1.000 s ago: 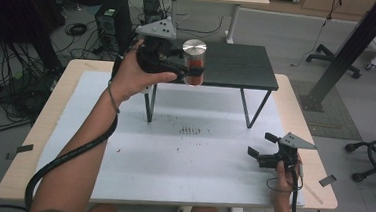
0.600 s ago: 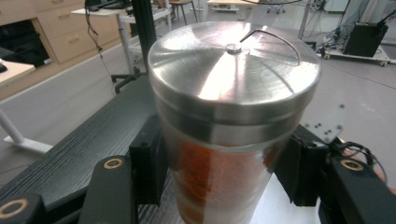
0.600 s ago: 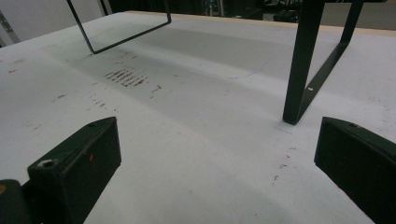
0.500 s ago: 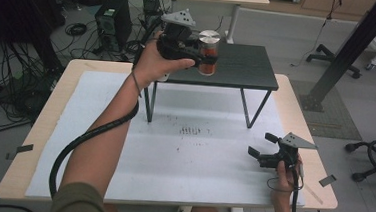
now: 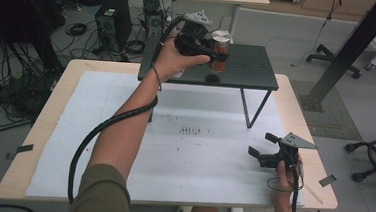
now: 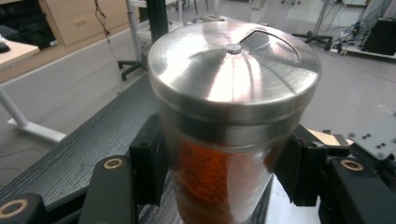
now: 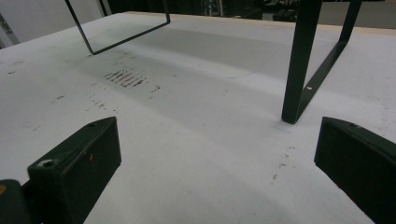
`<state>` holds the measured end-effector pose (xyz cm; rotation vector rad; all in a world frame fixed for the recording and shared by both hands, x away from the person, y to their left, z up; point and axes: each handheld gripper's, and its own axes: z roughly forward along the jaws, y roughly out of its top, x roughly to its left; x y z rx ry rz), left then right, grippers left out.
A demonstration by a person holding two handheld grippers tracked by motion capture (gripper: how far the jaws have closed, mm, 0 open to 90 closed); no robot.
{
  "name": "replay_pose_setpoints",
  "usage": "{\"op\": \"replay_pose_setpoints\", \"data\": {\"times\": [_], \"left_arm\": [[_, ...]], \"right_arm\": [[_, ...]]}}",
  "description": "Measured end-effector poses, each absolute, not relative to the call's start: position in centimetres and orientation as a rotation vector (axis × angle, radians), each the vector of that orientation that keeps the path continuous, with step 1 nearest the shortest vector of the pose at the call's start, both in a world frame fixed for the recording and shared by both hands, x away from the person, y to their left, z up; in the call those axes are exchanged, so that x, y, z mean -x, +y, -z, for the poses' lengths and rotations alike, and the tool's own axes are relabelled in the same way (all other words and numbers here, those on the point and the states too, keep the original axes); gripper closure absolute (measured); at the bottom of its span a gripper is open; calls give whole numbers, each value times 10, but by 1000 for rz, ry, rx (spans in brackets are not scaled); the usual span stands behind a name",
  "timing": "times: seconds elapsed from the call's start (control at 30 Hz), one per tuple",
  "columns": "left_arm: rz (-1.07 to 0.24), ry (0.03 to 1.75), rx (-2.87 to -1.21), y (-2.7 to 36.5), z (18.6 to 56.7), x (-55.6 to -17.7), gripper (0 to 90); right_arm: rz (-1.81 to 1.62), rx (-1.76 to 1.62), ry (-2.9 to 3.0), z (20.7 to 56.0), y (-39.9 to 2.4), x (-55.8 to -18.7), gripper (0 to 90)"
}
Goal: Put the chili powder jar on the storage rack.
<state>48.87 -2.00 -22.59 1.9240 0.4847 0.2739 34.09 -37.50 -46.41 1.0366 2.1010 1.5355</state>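
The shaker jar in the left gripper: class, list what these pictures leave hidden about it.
- The jar base: cut off by the bottom edge in the left gripper view.
- Whether it touches the black shelf: too small in the high view, and the left gripper covers it.
- The reddish contents: blurred behind glass.

High view is looking forward and down from above the near edge of the surface [image 5: 48, 141]. Left gripper view is sitting very close on the jar [image 6: 229, 126] over the black shelf [image 5: 249, 65]. Right gripper view is looking low across the surface toward the shelf's legs [image 7: 299, 60], shared with the high view.
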Motion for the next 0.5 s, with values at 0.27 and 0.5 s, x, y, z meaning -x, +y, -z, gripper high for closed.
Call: {"op": "replay_pose_setpoints", "data": {"times": [0.27,0.5], "left_arm": [[-278,529,-1943,-27,235,-498,430],[-274,547,-1959,-29,240,-502,430]], "right_arm": [[-1540,-1037,2095,464,-375,-340,3],[-1541,-1034,2088,464,-376,-340,2]]}}
